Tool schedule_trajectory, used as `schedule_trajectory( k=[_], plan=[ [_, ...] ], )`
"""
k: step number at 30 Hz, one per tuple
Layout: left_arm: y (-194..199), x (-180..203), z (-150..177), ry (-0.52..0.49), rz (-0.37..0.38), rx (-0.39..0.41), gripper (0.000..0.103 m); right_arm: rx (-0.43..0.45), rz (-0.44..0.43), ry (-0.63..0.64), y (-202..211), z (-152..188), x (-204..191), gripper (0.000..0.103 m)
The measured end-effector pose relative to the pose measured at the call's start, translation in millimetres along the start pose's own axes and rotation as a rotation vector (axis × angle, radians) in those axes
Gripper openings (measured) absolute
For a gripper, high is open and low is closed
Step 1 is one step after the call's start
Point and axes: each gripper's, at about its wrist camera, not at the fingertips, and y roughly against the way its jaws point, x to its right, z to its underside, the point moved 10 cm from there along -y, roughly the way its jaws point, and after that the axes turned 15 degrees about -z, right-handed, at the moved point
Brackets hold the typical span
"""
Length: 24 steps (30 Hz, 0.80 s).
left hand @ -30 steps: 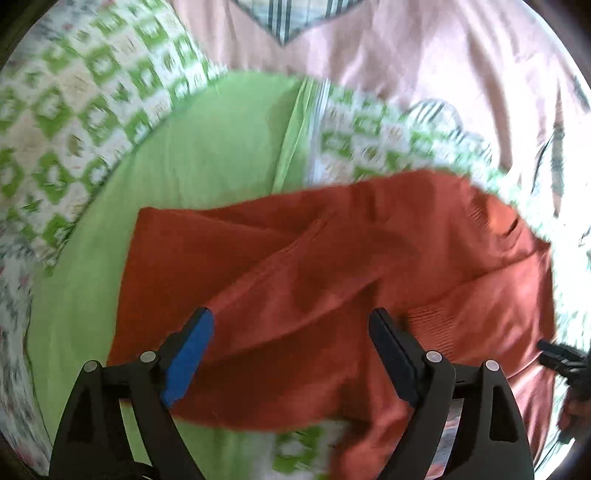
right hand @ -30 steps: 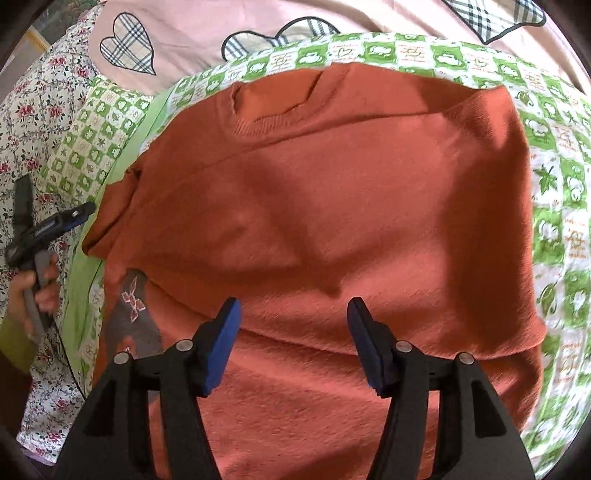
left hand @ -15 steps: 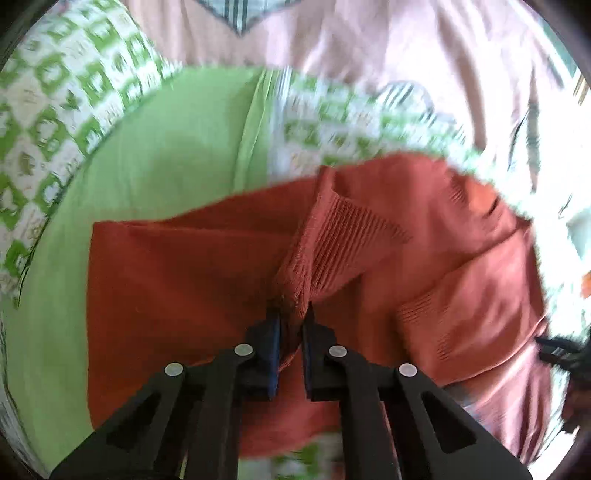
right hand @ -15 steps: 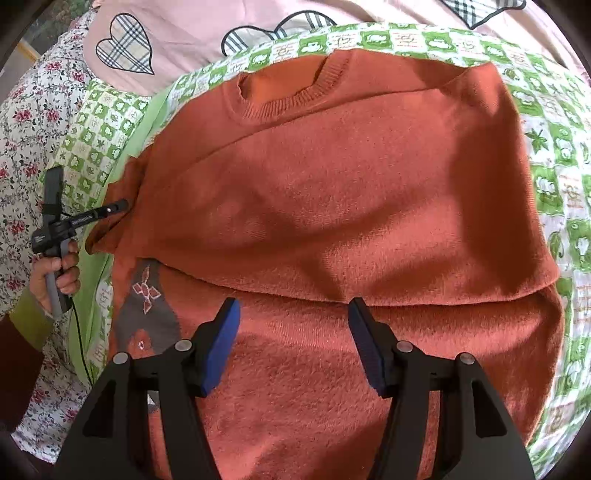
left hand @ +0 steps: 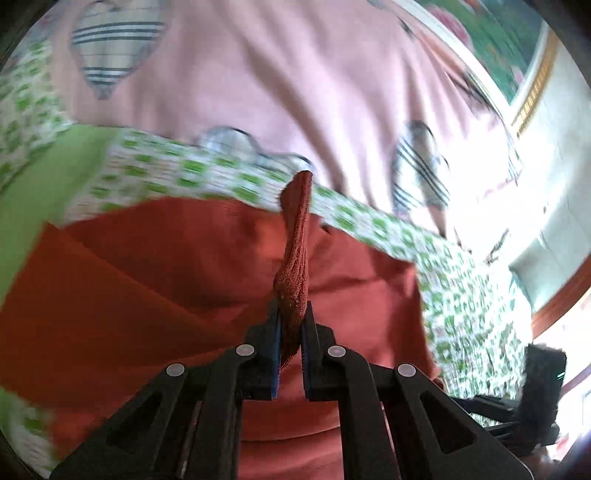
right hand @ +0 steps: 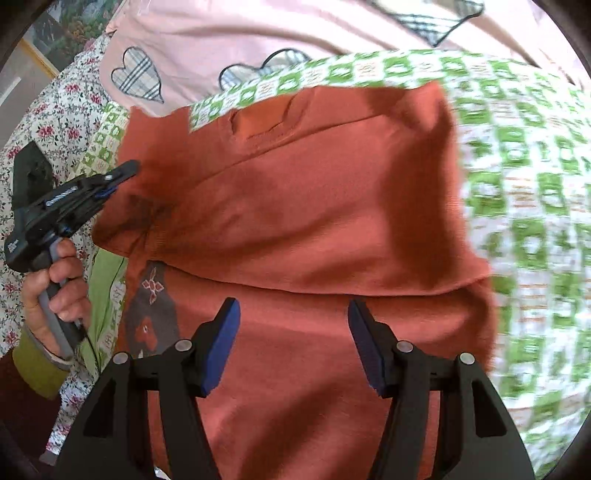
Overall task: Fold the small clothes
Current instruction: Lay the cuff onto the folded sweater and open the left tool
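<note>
Left wrist view: the left hand-held gripper was clamped tight on the ribbed cuff of the rust-orange knitted sweater, the sleeve lifted, presumably to be folded across the body. The sweater was spread on the green-and-white checked bed cover.

Right wrist view: the right hand-held gripper was held part open and empty above the sweater's lower half, likely in readiness.

The sweater lies on the checked quilt, behind which spreads the heart-patterned sheet; a floral cloth lies at the quilt's left.
</note>
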Motion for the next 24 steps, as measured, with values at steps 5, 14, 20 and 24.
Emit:
schedule_trajectory(
  k=[5,14,20,24],
  plan=[
    [-30,74,23,-0.080,0.012,-0.028,0.007,0.028,0.013,-0.008,33,1,27,0.062],
    [-55,90,86,-0.211,0.011,-0.161,0.050,0.077,0.026,-0.047,38,-3,43,0.062],
    [-11,20,107,-0.249,0.017,-0.198,0.059,0.161,0.028,-0.105,10,-17,32,0.062],
    [15,-69,98,-0.218,-0.088,-0.194,0.063,0.206,0.010,-0.166,-16,-33,31,0.062]
  ],
)
